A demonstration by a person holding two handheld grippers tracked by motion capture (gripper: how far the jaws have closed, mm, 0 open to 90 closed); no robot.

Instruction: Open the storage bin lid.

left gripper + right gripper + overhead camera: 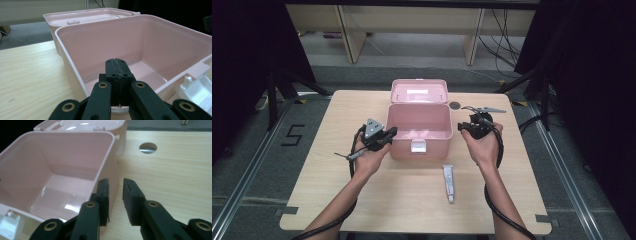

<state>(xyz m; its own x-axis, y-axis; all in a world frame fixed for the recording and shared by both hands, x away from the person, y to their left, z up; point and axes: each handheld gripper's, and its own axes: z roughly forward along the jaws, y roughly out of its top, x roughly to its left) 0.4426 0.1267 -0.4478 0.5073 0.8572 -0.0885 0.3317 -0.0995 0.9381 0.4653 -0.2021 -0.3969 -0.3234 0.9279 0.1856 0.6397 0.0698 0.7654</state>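
Both grippers were held beside the open pink box [419, 131]: left gripper [116, 75] pressed together, right gripper [115, 195] narrowly parted. Nothing was packed yet; tube [448, 182] was left before the box.

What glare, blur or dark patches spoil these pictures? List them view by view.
High view: even light on the table, black surroundings at both sides. Left gripper view: the shut left tool is sharp, the white latch washed out. Right gripper view: glare patches on the pink box floor; the open right tool slightly soft.
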